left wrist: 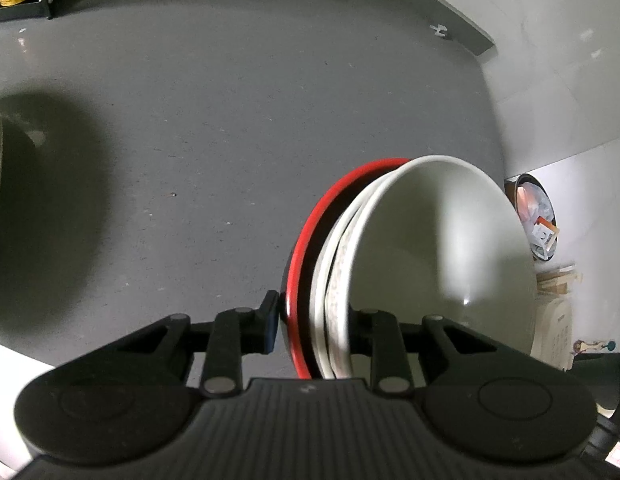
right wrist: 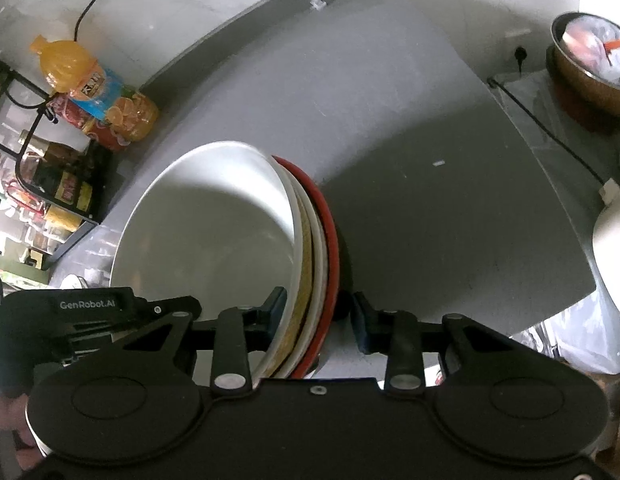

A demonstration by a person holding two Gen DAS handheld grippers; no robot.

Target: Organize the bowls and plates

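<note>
A nested stack of bowls stands on edge above the grey table [left wrist: 230, 120]: a black bowl with a red rim [left wrist: 306, 236], a speckled one in between, and a white bowl [left wrist: 438, 248] innermost. My left gripper [left wrist: 314, 320] is shut on the stack's near rim; its right finger is hidden behind the white bowl. From the opposite side, the right wrist view shows the white bowl [right wrist: 214, 232] and the red rim [right wrist: 330, 240], with my right gripper [right wrist: 320, 312] shut across that rim. The left gripper's body [right wrist: 90, 308] shows at the left.
An orange juice bottle [right wrist: 94, 88] and a black wire rack of bottles [right wrist: 58, 184] stand at the table's left. A metal bowl of rubbish [right wrist: 590, 64], a black cable [right wrist: 550, 132] and a white appliance [right wrist: 614, 248] are on the right. Grey table surface lies beyond the stack.
</note>
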